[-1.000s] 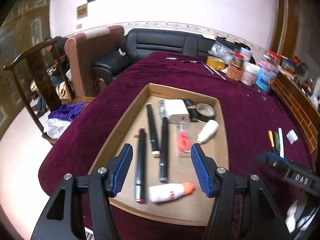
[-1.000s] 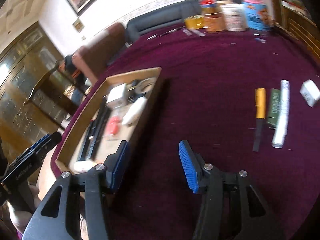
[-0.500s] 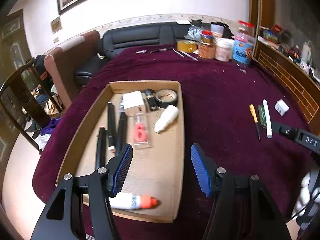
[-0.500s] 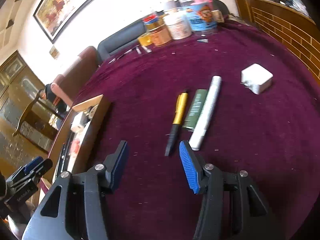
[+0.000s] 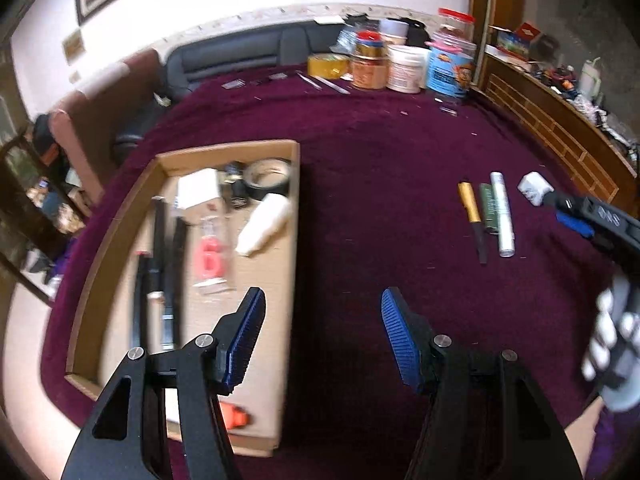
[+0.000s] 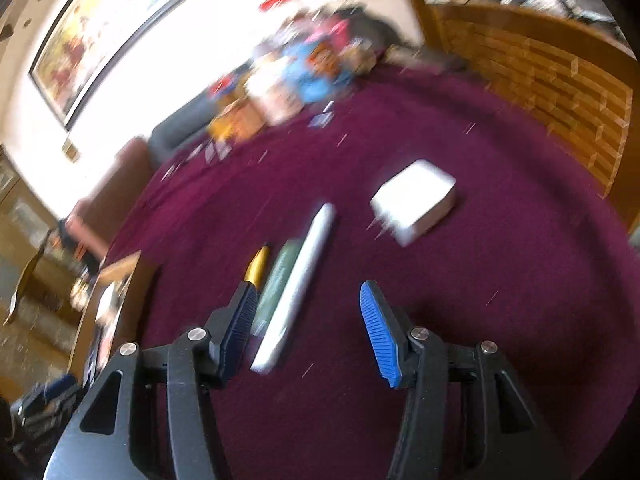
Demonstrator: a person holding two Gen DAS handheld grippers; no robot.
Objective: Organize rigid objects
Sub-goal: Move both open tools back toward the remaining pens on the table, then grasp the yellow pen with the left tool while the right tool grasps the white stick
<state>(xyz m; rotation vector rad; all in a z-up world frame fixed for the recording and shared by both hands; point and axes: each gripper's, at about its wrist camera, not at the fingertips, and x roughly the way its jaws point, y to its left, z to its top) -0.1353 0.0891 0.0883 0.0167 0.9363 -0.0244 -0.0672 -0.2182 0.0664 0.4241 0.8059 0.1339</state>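
Note:
A shallow cardboard tray point(image 5: 294, 240) on the purple table holds black markers point(image 5: 160, 256), a white bottle point(image 5: 264, 224), a tape roll point(image 5: 268, 176), a white box point(image 5: 198, 192) and a red item point(image 5: 208, 258). On the cloth to the right lie a gold pen point(image 5: 472, 212), a green stick point(image 5: 489, 208), a white tube point(image 5: 502, 212) and a white charger point(image 5: 534, 188). My left gripper point(image 5: 322, 340) is open and empty over the tray's right edge. My right gripper point(image 6: 310, 326) is open and empty, low over the white tube point(image 6: 300, 284), near the green stick point(image 6: 280, 280), gold pen point(image 6: 258, 266) and charger point(image 6: 414, 200).
Jars and tubs point(image 5: 400, 68) stand at the table's far edge. A black sofa point(image 5: 240, 56) and a chair point(image 5: 100, 96) lie beyond. A wooden ledge point(image 5: 560, 132) runs along the right. The tray's edge point(image 6: 120, 280) shows at the left of the blurred right wrist view.
My left gripper has swung right, from over the tray's middle to its right edge. My right gripper has moved right and closer to the pen group and charger. Both stay open.

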